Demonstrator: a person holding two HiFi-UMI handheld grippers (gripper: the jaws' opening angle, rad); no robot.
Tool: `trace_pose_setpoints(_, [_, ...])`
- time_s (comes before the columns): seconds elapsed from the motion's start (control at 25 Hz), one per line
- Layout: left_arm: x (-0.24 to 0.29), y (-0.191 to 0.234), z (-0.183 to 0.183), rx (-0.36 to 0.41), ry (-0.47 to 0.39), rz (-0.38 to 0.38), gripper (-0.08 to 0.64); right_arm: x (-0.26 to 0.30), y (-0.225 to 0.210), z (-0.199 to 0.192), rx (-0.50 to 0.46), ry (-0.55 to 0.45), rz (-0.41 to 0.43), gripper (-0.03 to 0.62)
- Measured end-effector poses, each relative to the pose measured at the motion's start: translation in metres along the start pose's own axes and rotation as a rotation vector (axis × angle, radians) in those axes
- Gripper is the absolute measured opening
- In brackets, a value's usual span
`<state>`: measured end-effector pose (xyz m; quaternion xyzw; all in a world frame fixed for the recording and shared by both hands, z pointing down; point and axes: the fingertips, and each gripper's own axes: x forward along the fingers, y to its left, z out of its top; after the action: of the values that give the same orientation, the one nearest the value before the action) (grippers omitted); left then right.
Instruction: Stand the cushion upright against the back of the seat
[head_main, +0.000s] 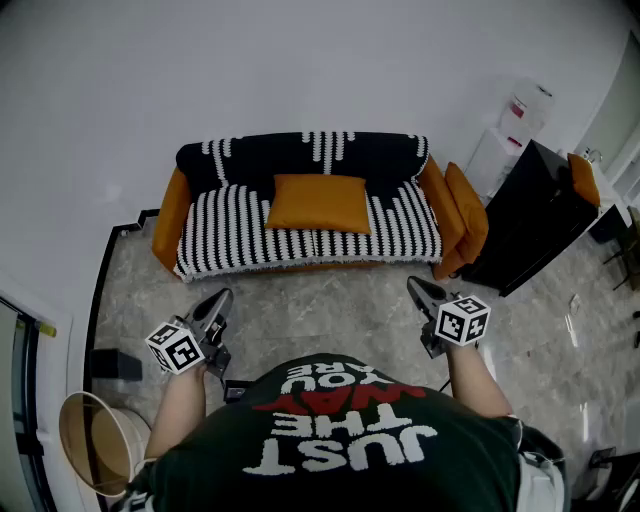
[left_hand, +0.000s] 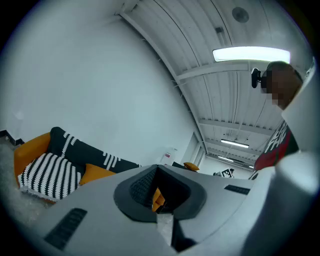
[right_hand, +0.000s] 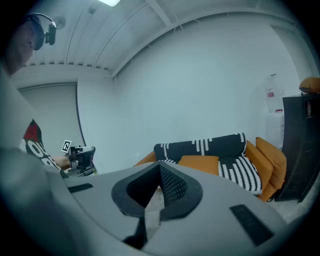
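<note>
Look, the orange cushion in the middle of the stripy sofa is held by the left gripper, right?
No, nothing holds it. The orange cushion lies in the middle of the stripy sofa, while the left gripper is out over the floor in front, well clear of it. The head view shows this.

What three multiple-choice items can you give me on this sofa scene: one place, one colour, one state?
1. The middle orange cushion is: A on the floor; B on the sofa; C in a gripper.
2. The sofa's throw is: A black-and-white striped; B plain red; C green.
3. The right gripper is: A wide open; B shut on the cushion; C shut, empty.
Key: B, it rests on the throw over the seat; A, the stripes show in every view; C, its jaws meet with nothing between them, short of the sofa.
</note>
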<state>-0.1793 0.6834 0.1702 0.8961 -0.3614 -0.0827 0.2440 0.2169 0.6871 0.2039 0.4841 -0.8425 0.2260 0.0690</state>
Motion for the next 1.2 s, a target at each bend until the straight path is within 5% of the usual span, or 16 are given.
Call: trace_pose_setpoints(1.2, [0.057,-0.044,-0.019,0.012,-0.004,-0.010,-0.008,-0.027,-0.051,0.006,0.014,-0.025,0.079,0.023])
